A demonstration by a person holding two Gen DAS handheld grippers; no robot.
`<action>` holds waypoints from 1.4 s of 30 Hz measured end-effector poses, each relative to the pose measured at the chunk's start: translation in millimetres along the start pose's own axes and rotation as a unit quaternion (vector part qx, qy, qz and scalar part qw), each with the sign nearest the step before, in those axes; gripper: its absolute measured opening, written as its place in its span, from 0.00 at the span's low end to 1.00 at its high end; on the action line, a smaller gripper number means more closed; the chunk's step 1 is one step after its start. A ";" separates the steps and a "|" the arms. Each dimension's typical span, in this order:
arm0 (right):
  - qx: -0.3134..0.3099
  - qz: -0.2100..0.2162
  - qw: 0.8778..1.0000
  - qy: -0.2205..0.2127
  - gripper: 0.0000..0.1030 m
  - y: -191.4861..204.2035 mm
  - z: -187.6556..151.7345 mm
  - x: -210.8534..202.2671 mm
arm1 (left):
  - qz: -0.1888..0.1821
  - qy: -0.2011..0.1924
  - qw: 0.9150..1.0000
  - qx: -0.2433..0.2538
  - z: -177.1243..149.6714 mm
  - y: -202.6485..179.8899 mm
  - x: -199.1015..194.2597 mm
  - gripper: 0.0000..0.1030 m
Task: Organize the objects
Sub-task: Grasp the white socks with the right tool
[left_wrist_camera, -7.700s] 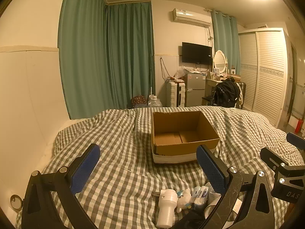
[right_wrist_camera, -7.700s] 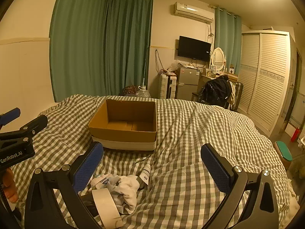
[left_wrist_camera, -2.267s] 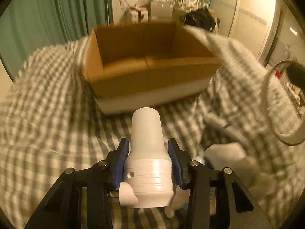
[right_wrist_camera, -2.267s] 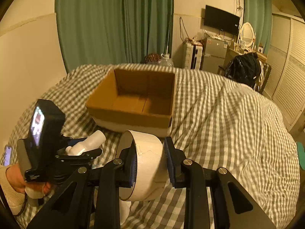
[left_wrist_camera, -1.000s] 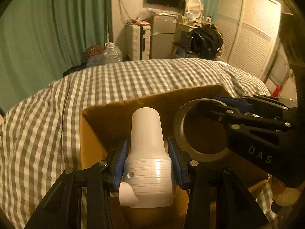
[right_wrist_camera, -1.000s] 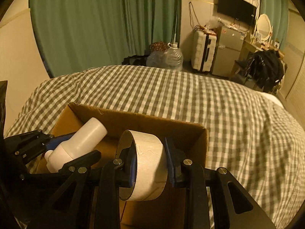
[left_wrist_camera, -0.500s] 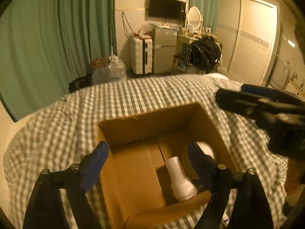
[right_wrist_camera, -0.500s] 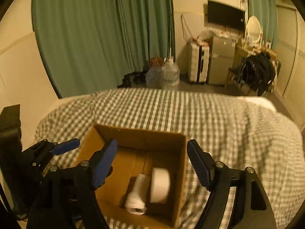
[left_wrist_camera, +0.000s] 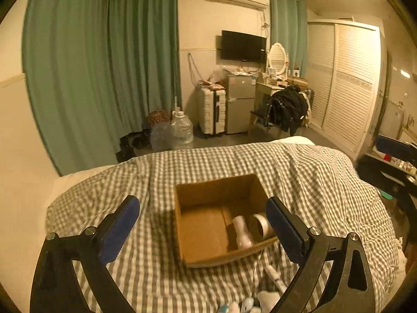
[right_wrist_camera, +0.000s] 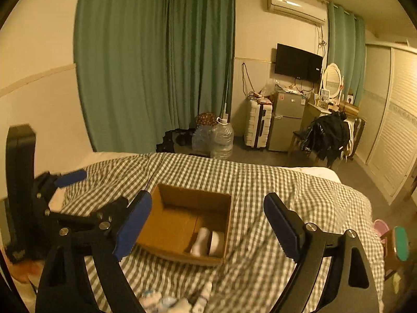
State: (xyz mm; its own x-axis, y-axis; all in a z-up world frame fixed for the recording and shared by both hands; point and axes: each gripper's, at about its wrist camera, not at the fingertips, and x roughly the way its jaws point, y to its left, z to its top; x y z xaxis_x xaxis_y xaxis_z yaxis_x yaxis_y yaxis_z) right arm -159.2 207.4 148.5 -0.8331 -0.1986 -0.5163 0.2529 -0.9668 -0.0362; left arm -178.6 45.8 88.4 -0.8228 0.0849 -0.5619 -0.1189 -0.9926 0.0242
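Note:
An open cardboard box (left_wrist_camera: 198, 229) (right_wrist_camera: 169, 224) sits on the checked bed cover. Inside it, at the right end, a white bottle (left_wrist_camera: 242, 232) (right_wrist_camera: 200, 241) lies beside a roll of tape (left_wrist_camera: 262, 225) (right_wrist_camera: 216, 241). My left gripper (left_wrist_camera: 201, 202) hovers above and in front of the box, its jaws opening with nothing between them. My right gripper (right_wrist_camera: 207, 198) hangs likewise above the box, jaws opening and empty. The left gripper (right_wrist_camera: 60, 182) also shows at the left of the right wrist view. Several small white items (left_wrist_camera: 250, 305) (right_wrist_camera: 169, 302) lie blurred on the cover near me.
The checked bed cover (left_wrist_camera: 325, 182) slopes off at the right. Beyond the bed are green curtains (left_wrist_camera: 104, 78), water jugs (left_wrist_camera: 179, 130), a white suitcase (left_wrist_camera: 212, 109), a small fridge (left_wrist_camera: 239, 104), a chair with a black jacket (left_wrist_camera: 286, 109) and a louvred wardrobe (left_wrist_camera: 346, 83).
Both grippers have opened and let go: the bottle and the tape roll now lie in the box. Both have risen and drawn back, so the box looks smaller.

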 end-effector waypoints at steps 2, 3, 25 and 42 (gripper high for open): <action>-0.009 0.004 1.000 0.000 0.85 5.9 -10.1 -19.5 | 0.012 0.004 1.000 -0.002 -8.0 0.2 -11.5 0.97; -0.012 0.004 1.000 0.000 0.85 7.1 -14.8 -28.0 | 0.016 0.006 1.000 -0.002 -13.9 -0.1 -17.3 0.97; -0.009 0.043 0.984 0.172 0.83 41.2 -223.2 30.5 | 0.042 0.105 0.993 -0.022 -223.3 -13.6 1.2 0.97; 0.002 0.087 0.977 0.193 0.40 47.0 -257.7 57.1 | -0.011 0.186 0.982 0.032 -284.2 -47.3 10.2 0.97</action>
State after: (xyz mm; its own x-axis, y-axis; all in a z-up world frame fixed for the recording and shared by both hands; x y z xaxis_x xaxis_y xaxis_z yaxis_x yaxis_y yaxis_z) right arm -68.2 192.1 -103.1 -0.5295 -0.2858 -0.7987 0.3715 -0.9246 0.0846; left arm -23.4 69.0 -153.4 -0.5606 0.0565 -0.8261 -0.1791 -0.9823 0.0543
